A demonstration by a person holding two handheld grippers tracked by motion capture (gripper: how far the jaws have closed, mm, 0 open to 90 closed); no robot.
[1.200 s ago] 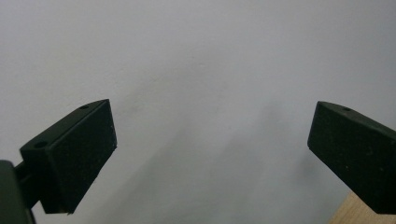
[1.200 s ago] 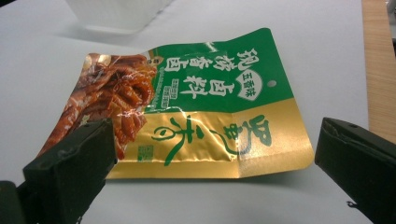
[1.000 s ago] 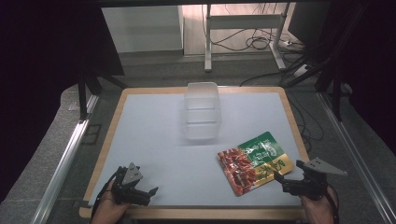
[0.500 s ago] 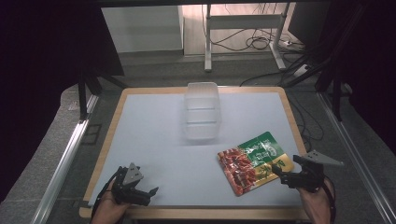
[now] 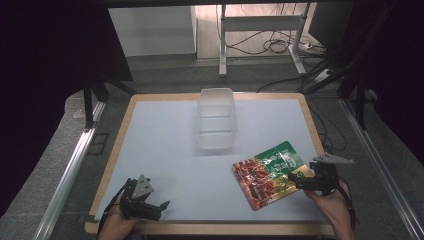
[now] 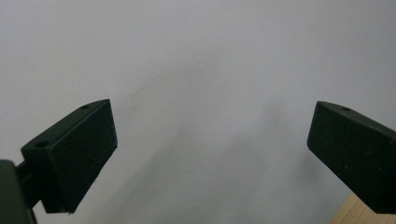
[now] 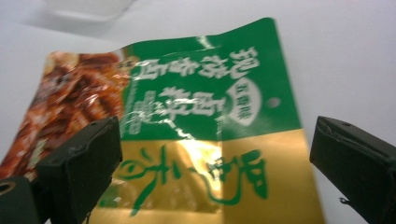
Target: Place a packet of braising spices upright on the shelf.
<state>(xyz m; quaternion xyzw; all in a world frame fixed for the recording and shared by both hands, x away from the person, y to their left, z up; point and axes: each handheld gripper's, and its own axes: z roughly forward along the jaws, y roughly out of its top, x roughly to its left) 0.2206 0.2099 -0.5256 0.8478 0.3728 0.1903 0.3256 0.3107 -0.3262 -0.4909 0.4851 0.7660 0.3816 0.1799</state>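
While the left tongs [image 5: 152, 207] rest low at the near left corner of the bench [image 5: 165, 150], their jaws stand well apart, and in the left gripper view the two black jaws frame bare white surface, with a sliver of the wooden edge at the lower right. The person's left hand [image 5: 117, 222] grips them from the bottom of the high view.

At the near right, the right tongs [image 5: 299, 182] point toward the middle of the bench, held in the right hand [image 5: 332, 205], with the grey three-cornered plate [image 5: 332, 160] on top. Their jaws are likewise spread wide. In the right gripper view the jaws straddle the near gold end of a flat snack packet [image 7: 205, 140], without closing on it; whether either jaw touches the foil is hard to tell.

The snack packet [image 5: 270, 172] lies flat on the white surface at the right front, printed in green and gold with a red food picture on its left part. A clear plastic container [image 5: 216, 119] sits farther back, near the middle, well apart from the packet. Cables [image 5: 280, 45] lie on the floor beyond the bench.
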